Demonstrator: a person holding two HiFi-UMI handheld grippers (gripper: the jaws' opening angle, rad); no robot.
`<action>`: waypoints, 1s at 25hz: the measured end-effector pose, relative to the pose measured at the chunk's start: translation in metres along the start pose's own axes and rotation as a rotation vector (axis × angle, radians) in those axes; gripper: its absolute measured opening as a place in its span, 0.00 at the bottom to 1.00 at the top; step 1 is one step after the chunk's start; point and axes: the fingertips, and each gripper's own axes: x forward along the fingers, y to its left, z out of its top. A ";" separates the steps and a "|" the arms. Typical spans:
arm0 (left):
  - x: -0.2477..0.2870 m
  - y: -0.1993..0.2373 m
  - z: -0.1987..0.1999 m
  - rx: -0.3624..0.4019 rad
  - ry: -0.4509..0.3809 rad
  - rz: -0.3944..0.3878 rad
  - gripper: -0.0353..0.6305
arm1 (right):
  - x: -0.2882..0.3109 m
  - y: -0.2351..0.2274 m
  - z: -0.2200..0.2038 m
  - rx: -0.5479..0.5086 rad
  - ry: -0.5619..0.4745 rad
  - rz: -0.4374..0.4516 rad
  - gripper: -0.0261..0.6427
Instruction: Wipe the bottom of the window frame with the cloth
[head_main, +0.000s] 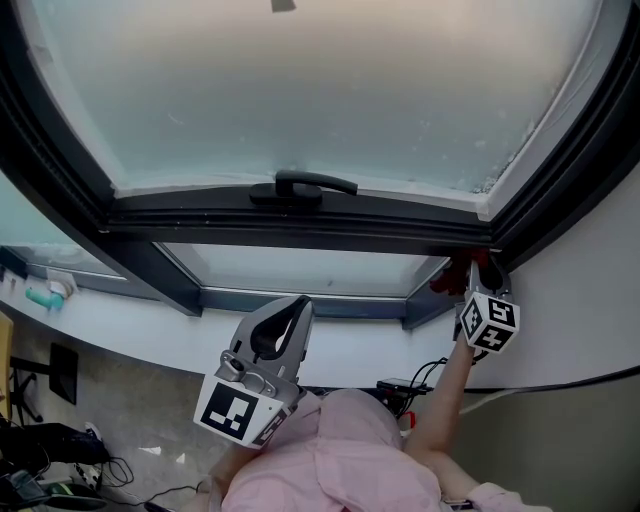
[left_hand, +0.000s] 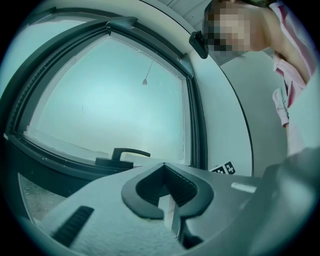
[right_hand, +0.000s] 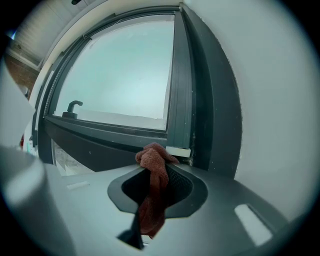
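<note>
A reddish-brown cloth (right_hand: 152, 167) is bunched between the jaws of my right gripper (right_hand: 159, 169), which is shut on it. In the head view that right gripper (head_main: 468, 292) holds the cloth (head_main: 455, 278) against the right end of the dark bottom window frame (head_main: 380, 235), at the corner by the white wall. The same frame bar (right_hand: 110, 132) runs left from the cloth in the right gripper view. My left gripper (head_main: 298, 306) hangs lower and to the left, away from the frame, shut on nothing. Its pads (left_hand: 187, 187) meet at the tip.
A black window handle (head_main: 300, 185) sits mid-frame on the bottom bar. Below is a fixed lower pane (head_main: 300, 270) and a white sill (head_main: 130, 320) with a small teal item (head_main: 45, 295). The white wall (head_main: 590, 300) borders the right. Cables (head_main: 60, 440) lie on the floor.
</note>
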 end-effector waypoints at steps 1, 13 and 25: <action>0.000 0.000 0.000 0.000 0.000 -0.001 0.05 | 0.000 0.000 0.000 0.002 -0.006 0.001 0.14; -0.016 0.012 0.006 -0.036 -0.013 0.023 0.05 | -0.010 0.007 0.003 0.031 0.020 0.026 0.14; -0.070 0.051 -0.028 -0.045 0.124 0.161 0.05 | -0.115 0.128 0.013 0.174 -0.026 0.420 0.14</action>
